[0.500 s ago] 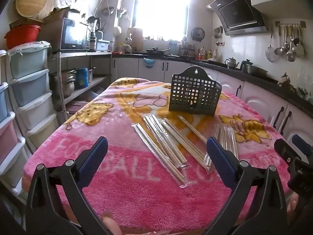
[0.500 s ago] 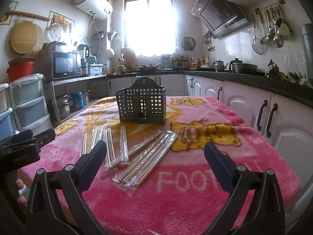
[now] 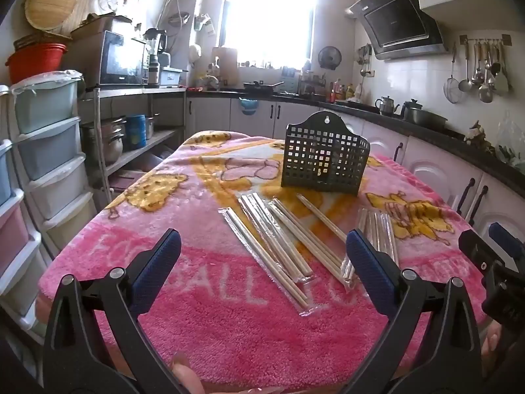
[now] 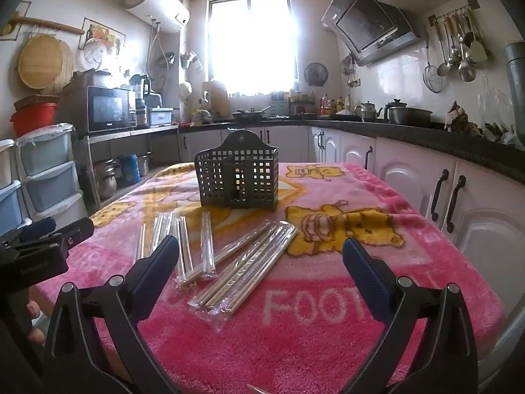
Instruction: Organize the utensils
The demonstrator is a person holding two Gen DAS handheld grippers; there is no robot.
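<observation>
Nothing gripped yet: your left gripper and right gripper hover spread apart near the table edge. Wrapped chopsticks lie scattered; black basket stands beyond. Next, probably close on one packet.

Your dark lattice utensil holder stands upright at twelve o'clock on the blanket (hanging tab on top). Below it, toward six, plastic-wrapped chopstick pairs lie flat, fanned side by side, some overlapping.
</observation>
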